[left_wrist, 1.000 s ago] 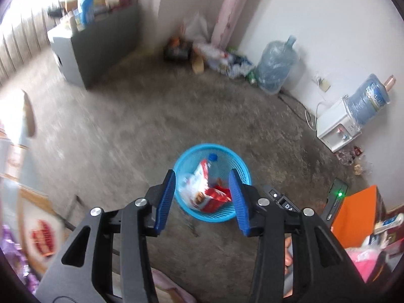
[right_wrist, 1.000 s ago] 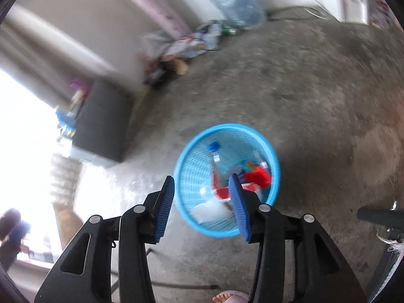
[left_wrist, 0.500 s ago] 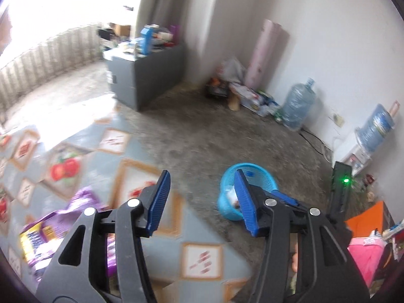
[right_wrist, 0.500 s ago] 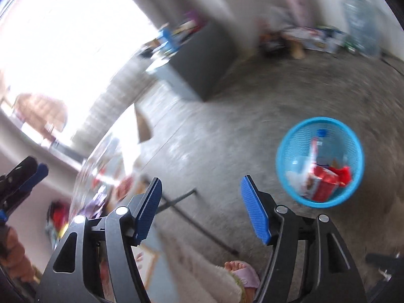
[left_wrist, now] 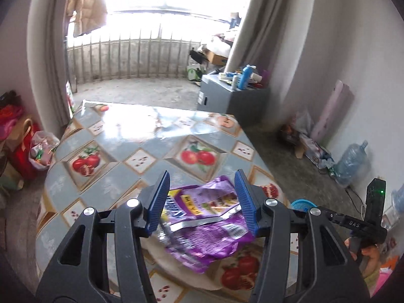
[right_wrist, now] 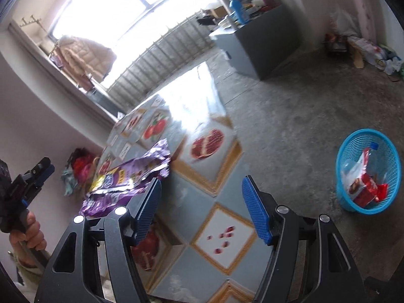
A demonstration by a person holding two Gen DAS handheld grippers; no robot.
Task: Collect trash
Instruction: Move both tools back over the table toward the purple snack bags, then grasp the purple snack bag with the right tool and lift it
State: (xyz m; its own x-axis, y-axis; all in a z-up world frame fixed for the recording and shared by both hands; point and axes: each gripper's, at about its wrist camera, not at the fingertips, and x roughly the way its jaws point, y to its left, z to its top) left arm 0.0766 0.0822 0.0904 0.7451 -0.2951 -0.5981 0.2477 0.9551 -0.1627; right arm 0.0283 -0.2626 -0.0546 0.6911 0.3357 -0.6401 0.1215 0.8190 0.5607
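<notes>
Your left gripper (left_wrist: 202,202) is open over the purple bag (left_wrist: 209,227), which lies near the tabletop (left_wrist: 141,141) edge. Your right gripper (right_wrist: 202,209) is open too, above bare tabletop. The basket (right_wrist: 394,156) stands on the floor well apart; its contents are partly hidden.

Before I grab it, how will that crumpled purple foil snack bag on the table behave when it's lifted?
The crumpled purple foil snack bag looks flattened and torn open, so it is probably light and nearly empty. Its creased film suggests it will flop and sag from wherever it is pinched. The shiny silver inner edge may be slippery, so the open left tongs should probably bite a folded part.
</notes>
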